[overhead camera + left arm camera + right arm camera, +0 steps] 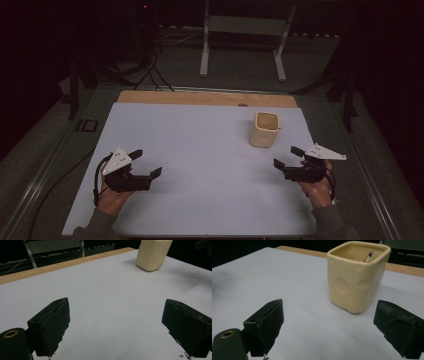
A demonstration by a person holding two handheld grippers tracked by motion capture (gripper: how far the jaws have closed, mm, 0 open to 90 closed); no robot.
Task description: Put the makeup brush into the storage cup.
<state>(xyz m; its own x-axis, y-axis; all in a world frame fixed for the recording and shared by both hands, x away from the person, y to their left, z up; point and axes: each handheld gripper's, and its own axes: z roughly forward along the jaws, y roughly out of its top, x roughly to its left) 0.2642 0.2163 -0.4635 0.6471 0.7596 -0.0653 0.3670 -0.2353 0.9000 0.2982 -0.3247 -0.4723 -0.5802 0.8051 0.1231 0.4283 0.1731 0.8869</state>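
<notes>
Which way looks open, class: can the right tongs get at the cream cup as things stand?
Probably yes. The right tongs are open and point toward the cream cup, which stands upright on the white board, with bare board between them.

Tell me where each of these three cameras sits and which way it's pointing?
High view: above the person's side, looking forward and down on the white table; forearms, left gripper and right gripper show.
Left gripper view: rides the left gripper, looking across the table at the distant cream cup; its jaws stand wide apart.
Right gripper view: rides the right gripper, facing the cup close up; jaws apart.
Shared: all three see the cup.
</notes>
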